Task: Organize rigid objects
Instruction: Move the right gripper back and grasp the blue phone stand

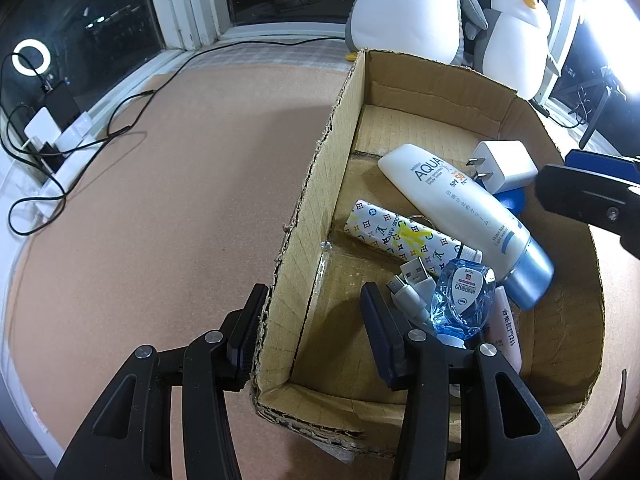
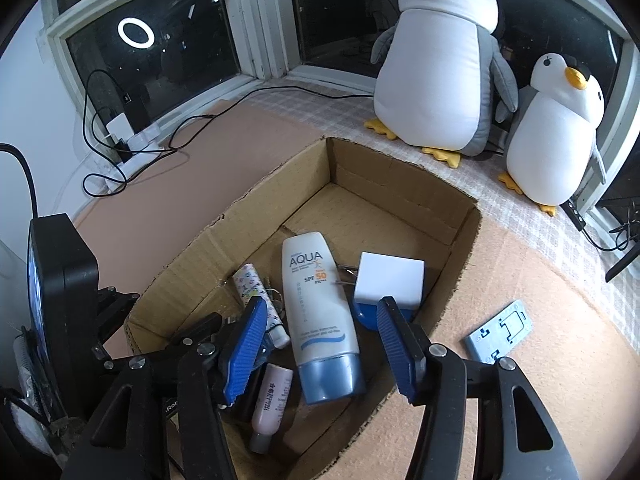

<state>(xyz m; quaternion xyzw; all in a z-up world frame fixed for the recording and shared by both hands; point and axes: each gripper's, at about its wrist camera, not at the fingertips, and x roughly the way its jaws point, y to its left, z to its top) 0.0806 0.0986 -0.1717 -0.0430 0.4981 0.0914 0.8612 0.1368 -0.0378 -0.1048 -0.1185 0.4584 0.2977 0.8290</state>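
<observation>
Two hand-held grippers tilt steeply downward over an open cardboard box [image 2: 404, 184] that rests on a pinkish-brown mat [image 1: 160, 184]. The left gripper [image 1: 310, 326] straddles the box's left wall, one finger outside it and one inside; whether the pads press the cardboard cannot be told. The right gripper [image 2: 322, 346] hangs above the near end of the box with its blue pads parted and nothing between them touched. Inside the box lie a white sunscreen tube [image 2: 320, 312], a white plug adapter [image 2: 390, 280] resting partly on a blue object [image 2: 364, 314], a patterned cylinder [image 1: 404, 238], a clear blue bottle [image 1: 462, 300], a white USB cable [image 1: 412, 284] and a small pink bottle [image 2: 272, 404]. The sunscreen tube's long axis runs along the box, its blue cap toward the near end and its crimped end toward the far wall. A grey metal bracket [image 2: 500, 334] lies on the mat just right of the box. Two plush penguins [image 2: 440, 76] stand beyond it by the window.
</observation>
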